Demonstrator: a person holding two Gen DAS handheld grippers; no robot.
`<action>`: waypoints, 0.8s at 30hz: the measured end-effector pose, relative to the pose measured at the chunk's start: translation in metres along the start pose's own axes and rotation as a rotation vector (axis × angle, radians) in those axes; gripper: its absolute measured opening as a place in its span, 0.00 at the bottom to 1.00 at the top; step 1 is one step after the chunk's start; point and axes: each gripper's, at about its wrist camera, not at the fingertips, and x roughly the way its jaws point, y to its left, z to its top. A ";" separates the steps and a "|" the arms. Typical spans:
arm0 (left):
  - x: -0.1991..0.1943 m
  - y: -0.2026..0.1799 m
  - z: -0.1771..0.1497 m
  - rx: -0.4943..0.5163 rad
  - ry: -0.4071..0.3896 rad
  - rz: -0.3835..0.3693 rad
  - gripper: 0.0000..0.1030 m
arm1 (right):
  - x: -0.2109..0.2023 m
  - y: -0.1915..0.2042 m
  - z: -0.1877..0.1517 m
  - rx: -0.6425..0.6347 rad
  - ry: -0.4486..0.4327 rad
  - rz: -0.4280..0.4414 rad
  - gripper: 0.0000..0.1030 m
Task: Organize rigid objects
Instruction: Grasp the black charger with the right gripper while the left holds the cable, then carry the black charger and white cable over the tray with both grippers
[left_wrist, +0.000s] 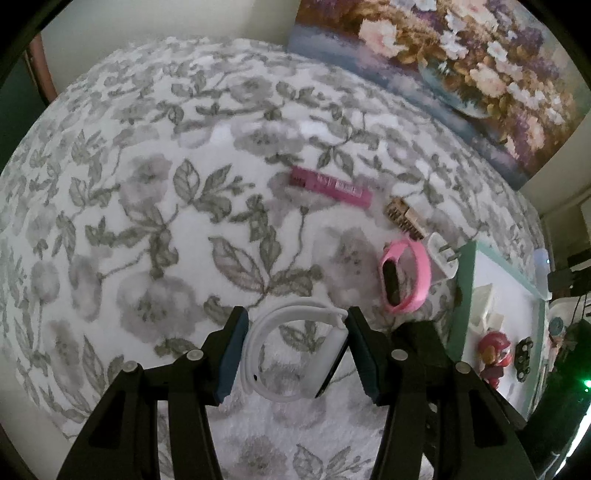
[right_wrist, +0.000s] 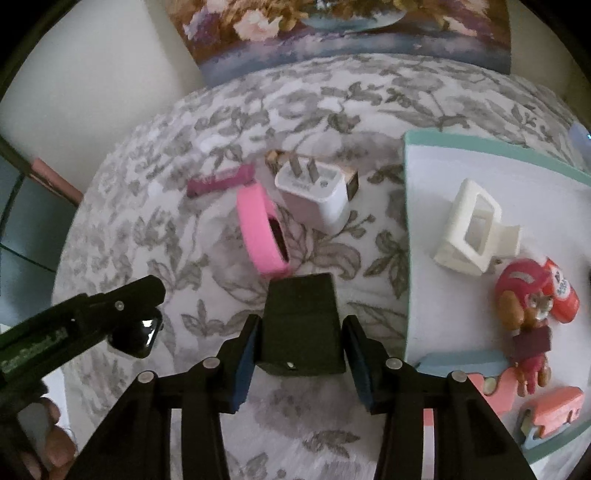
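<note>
1. The left gripper (left_wrist: 297, 312) has its jaws clenched on a white watch band (left_wrist: 291, 309). The band is a springy loop held by its sides just over the flowered blanket (left_wrist: 147, 221). If the squeeze is too soft, the loop could pop out and drop.
2. The right gripper (right_wrist: 303, 321) has a black box (right_wrist: 301, 314) between its jaws. The jaws seem to press on both sides of it, but the picture is dim, so I am not fully sure. The box still looks like it is sitting on the blanket.
3. The box gets narrower toward its far end. If the jaws hold it there, it could slide out when it goes up.
4. The blanket is soft and fluffy. The box could tip over if the jaws push down on it.
5. The pink band (right_wrist: 258, 232) lies just past the box, and the white charger (right_wrist: 317, 199) is near it. A push forward could bump them away.
6. The tray (right_wrist: 480, 142) is on the right and is quite full. It has a white clip (right_wrist: 469, 229) and a red toy (right_wrist: 528, 295) in it. A box set down fast could knock them or land on the rim.
7. The two grippers are near each other. They could bang together if both go to the tray at once.
</note>
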 end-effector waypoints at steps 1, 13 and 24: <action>-0.003 -0.001 0.001 0.004 -0.009 0.001 0.54 | -0.006 -0.001 0.001 0.006 -0.010 0.016 0.45; -0.037 -0.034 0.004 0.064 -0.123 0.005 0.54 | -0.056 -0.020 0.014 0.054 -0.128 0.101 0.44; -0.033 -0.091 -0.010 0.151 -0.111 -0.028 0.54 | -0.095 -0.083 0.016 0.136 -0.222 0.036 0.44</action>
